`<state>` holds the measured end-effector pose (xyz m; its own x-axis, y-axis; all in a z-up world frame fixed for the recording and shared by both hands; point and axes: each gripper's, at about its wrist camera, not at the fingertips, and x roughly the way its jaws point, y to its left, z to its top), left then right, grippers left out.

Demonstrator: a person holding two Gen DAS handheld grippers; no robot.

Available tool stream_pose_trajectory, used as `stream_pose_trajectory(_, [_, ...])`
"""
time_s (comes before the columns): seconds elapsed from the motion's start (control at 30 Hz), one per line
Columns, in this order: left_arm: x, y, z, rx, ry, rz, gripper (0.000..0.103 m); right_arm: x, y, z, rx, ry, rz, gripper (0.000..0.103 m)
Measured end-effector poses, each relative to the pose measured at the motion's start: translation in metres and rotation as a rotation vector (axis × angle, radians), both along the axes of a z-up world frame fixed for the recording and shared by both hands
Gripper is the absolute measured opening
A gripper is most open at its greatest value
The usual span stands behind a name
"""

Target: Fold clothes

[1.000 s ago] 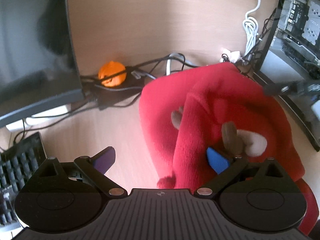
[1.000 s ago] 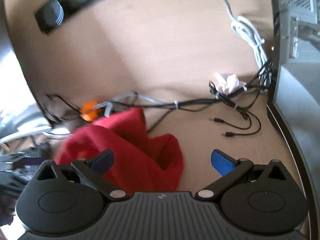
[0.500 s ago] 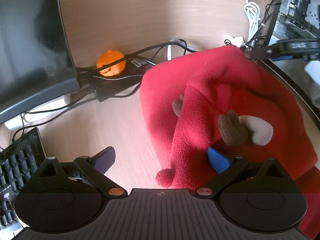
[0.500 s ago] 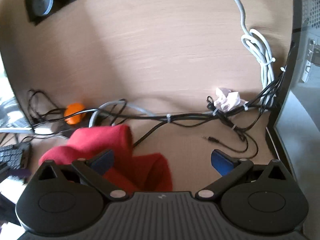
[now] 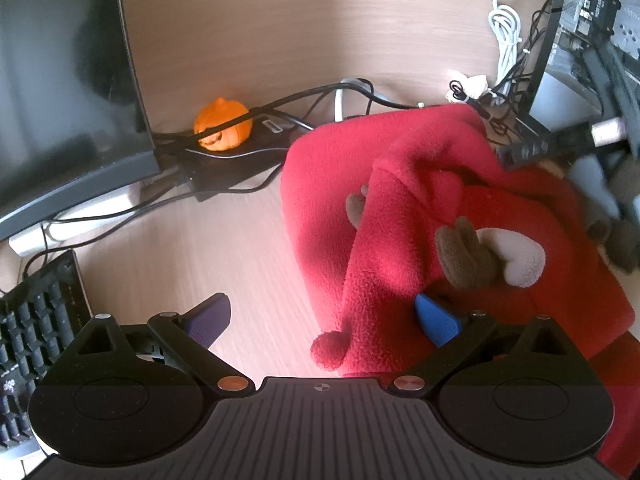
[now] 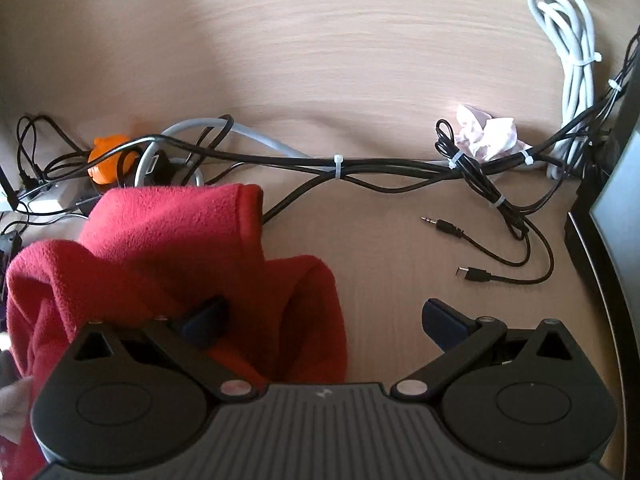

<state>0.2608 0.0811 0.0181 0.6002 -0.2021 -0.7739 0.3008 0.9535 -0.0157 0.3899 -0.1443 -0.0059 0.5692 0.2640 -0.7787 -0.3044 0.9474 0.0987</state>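
Note:
A red fleece garment point(image 5: 404, 200) with brown and cream antler patches point(image 5: 480, 256) and a small red pompom point(image 5: 328, 354) lies bunched on the wooden desk. My left gripper point(image 5: 320, 318) is open, its right fingertip point(image 5: 434, 318) tucked under a fleece fold, its left fingertip over bare desk. In the right wrist view the garment point(image 6: 176, 252) lies at lower left. My right gripper point(image 6: 324, 322) is open, its left fingertip point(image 6: 202, 318) against the fleece, its right one over bare wood.
A dark monitor point(image 5: 60, 80) and a keyboard point(image 5: 36, 320) stand at left. An orange pumpkin toy point(image 5: 222, 124) sits on a black hub amid cables point(image 6: 360, 164). A white cord coil point(image 6: 568, 40), crumpled tissue point(image 6: 486, 136) and loose plugs point(image 6: 472, 274) lie to the right.
The right gripper has swung right and forward, so the garment now sits lower left in its view. The left gripper has shifted only slightly; both stay open.

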Motion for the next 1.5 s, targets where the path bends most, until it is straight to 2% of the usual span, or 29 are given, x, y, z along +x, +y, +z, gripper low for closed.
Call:
stream_pose_trajectory(0.13, [-0.001,0.001,-0.002,-0.005,0.001,0.002,0.101,0.003,0.001,0.024,0.003,-0.079,-0.023,0.103])
stream_pose_trajectory(0.3, [-0.001,-0.001,-0.002,-0.01,-0.001,0.005,0.101,0.02,0.016,-0.006,-0.115,-0.004,-0.034,0.103])
stream_pose_trajectory(0.4, [-0.006,0.0,0.002,-0.008,-0.011,0.005,0.1,0.016,0.01,0.007,-0.099,-0.007,-0.057,0.103])
stream_pose_trajectory(0.5, [-0.015,0.008,0.006,-0.072,0.008,0.015,0.1,-0.011,0.0,0.031,-0.102,-0.076,-0.06,0.103])
stream_pose_trajectory(0.57, [-0.024,0.013,0.007,-0.126,0.026,0.02,0.1,-0.037,-0.015,0.048,-0.05,-0.085,-0.056,0.103])
stream_pose_trajectory(0.67, [-0.04,0.018,0.003,-0.209,0.056,0.016,0.1,-0.081,-0.037,0.06,0.038,-0.057,-0.03,0.103])
stream_pose_trajectory(0.77, [-0.05,0.019,-0.004,-0.278,0.088,0.025,0.1,-0.133,-0.043,0.056,0.078,-0.005,0.043,0.103])
stream_pose_trajectory(0.87, [-0.056,0.017,-0.004,-0.295,0.089,0.023,0.1,-0.176,-0.039,0.041,0.043,0.015,0.116,0.103])
stream_pose_trajectory(0.97, [-0.061,0.011,0.001,-0.276,0.065,-0.005,0.1,-0.201,-0.037,0.019,-0.026,0.028,0.115,0.103])
stream_pose_trajectory(1.07, [-0.061,0.009,0.008,-0.287,0.051,-0.007,0.1,-0.211,-0.041,0.001,-0.049,0.014,0.058,0.103])
stream_pose_trajectory(1.2, [-0.051,0.01,0.012,-0.281,0.017,0.033,0.1,-0.212,-0.044,0.006,-0.048,0.018,0.035,0.103])
stream_pose_trajectory(1.27, [-0.046,0.011,0.009,-0.289,0.008,0.032,0.1,-0.211,-0.05,0.018,-0.003,0.013,0.035,0.103])
stream_pose_trajectory(1.4, [-0.044,0.004,0.004,-0.356,0.019,-0.032,0.1,-0.194,-0.075,0.044,0.223,0.01,-0.034,0.103])
stream_pose_trajectory(1.5, [-0.05,-0.005,0.002,-0.341,0.007,-0.053,0.1,-0.163,-0.08,0.044,0.339,0.035,-0.088,0.103])
